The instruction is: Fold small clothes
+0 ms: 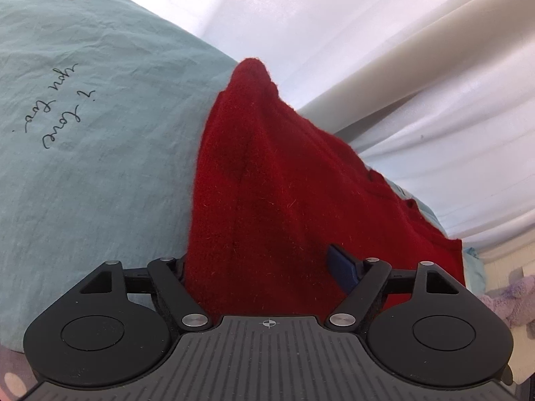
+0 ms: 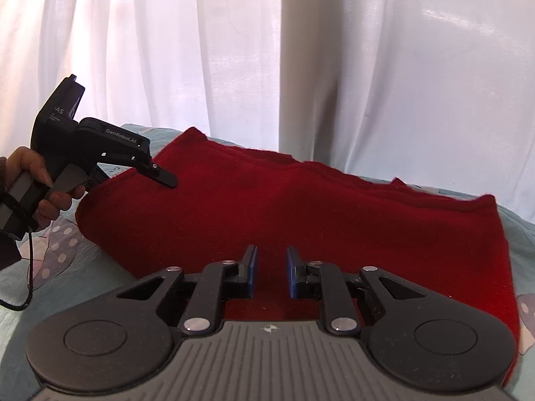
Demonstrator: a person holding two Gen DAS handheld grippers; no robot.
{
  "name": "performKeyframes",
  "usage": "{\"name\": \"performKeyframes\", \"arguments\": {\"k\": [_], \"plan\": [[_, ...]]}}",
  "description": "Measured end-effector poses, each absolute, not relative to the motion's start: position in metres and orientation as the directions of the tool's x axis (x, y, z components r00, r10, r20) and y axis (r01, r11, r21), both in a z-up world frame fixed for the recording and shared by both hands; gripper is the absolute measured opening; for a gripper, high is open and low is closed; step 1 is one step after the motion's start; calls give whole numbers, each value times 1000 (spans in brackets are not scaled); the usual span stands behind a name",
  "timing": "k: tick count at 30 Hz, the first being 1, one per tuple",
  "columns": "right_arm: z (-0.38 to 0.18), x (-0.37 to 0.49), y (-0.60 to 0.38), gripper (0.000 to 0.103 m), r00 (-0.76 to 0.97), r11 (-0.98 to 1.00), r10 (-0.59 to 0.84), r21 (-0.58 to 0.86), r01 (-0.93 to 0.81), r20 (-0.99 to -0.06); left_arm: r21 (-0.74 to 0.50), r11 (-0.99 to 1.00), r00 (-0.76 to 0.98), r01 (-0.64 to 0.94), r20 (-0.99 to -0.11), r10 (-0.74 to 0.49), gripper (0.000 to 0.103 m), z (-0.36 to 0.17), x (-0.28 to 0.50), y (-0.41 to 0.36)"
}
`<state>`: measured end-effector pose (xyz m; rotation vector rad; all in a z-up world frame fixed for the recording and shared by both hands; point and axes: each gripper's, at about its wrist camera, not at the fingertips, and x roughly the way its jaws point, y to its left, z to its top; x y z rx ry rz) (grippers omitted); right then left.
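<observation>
Right now I see the red knitted garment lying spread on a pale teal sheet with handwritten lettering, in front of white curtains. My left claw stands wide apart, its fingers straddling the near edge of the garment without pinching it; a hand holds its grip. My right claw hangs over the garment's near edge, its blue pads close together with a narrow gap, nothing caught between them.

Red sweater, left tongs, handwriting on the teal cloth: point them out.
red sweater [image 2: 301,207]: right wrist view, middle of knit.
left tongs [image 2: 164,178]: right wrist view, dark fingertip over sweater's edge.
handwriting [image 1: 60,107]: left wrist view, black script.
</observation>
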<state>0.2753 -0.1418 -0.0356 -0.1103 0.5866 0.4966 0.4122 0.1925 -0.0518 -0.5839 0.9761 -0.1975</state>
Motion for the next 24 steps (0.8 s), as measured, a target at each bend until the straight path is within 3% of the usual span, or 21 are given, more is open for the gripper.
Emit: {"name": "performKeyframes", "arguments": {"k": [5, 8, 14, 16, 17, 20, 24], "plan": [[-63, 284, -121, 16, 705, 867, 392, -18, -497, -591, -520, 849, 552, -95, -737, -389, 82, -50, 413, 188], [-65, 280, -118, 16, 711, 855, 385, -62, -514, -589, -494, 862, 551, -113, -753, -359, 63, -49, 414, 187], [-49, 274, -134, 15, 721, 874, 409, 15, -485, -559, -523, 842, 562, -133, -740, -370, 28, -44, 412, 194], [-53, 273, -136, 15, 716, 876, 406, 18, -482, -568, -524, 842, 571, -133, -735, -367, 25, -39, 411, 194], [-63, 278, -134, 15, 683, 877, 389, 22, -480, -618, -519, 845, 574, -131, -734, -362, 24, -35, 410, 192], [-68, 275, -136, 15, 687, 870, 389, -2, -494, -614, -497, 864, 603, -86, -716, -352, 24, -14, 405, 182], [-55, 268, -152, 15, 699, 883, 420, 81, -463, -579, -488, 873, 639, 0, -671, -375, 23, 23, 397, 160]]}}
